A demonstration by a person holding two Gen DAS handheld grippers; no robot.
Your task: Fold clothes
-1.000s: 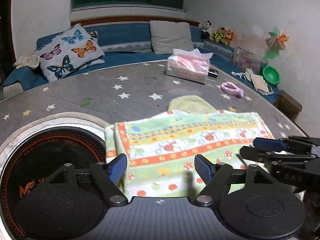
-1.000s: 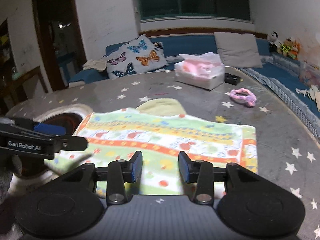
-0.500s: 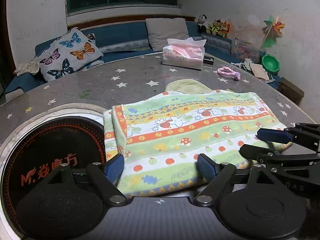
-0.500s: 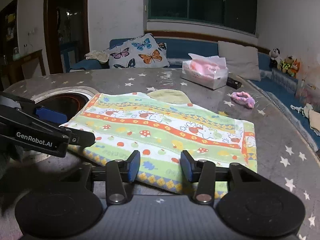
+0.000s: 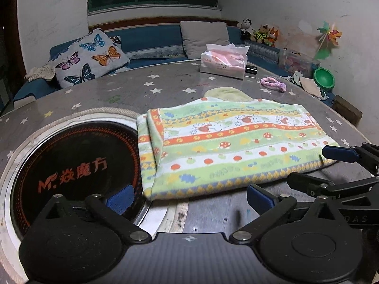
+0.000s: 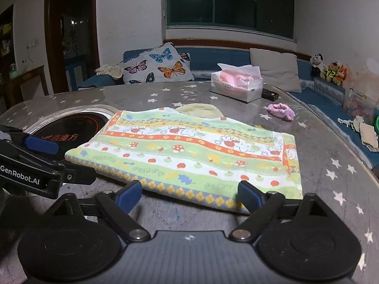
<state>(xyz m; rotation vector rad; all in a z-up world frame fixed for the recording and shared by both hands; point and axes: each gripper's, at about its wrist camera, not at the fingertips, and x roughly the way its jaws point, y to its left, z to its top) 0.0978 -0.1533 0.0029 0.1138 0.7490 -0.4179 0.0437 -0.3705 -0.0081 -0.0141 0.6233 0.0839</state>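
Observation:
A folded striped cloth (image 5: 227,146) with green, orange and white bands and mushroom prints lies flat on the round star-patterned table (image 5: 165,87); it also shows in the right wrist view (image 6: 189,153). A pale yellow-green cloth (image 5: 225,93) peeks out from behind it. My left gripper (image 5: 189,197) is open and empty, just short of the cloth's near edge. My right gripper (image 6: 189,194) is open and empty at the near edge too; its fingers (image 5: 338,153) show by the cloth's right corner in the left wrist view.
A round black cooktop (image 5: 71,165) is set in the table left of the cloth. A tissue box (image 5: 222,64), a dark remote (image 6: 270,94) and a pink hair band (image 5: 272,82) lie at the far side. A blue sofa with cushions (image 5: 90,56) rings the table.
Both grippers have drawn back off the cloth toward the table's near edge. The right gripper has opened wider. The cloth lies flat as before.

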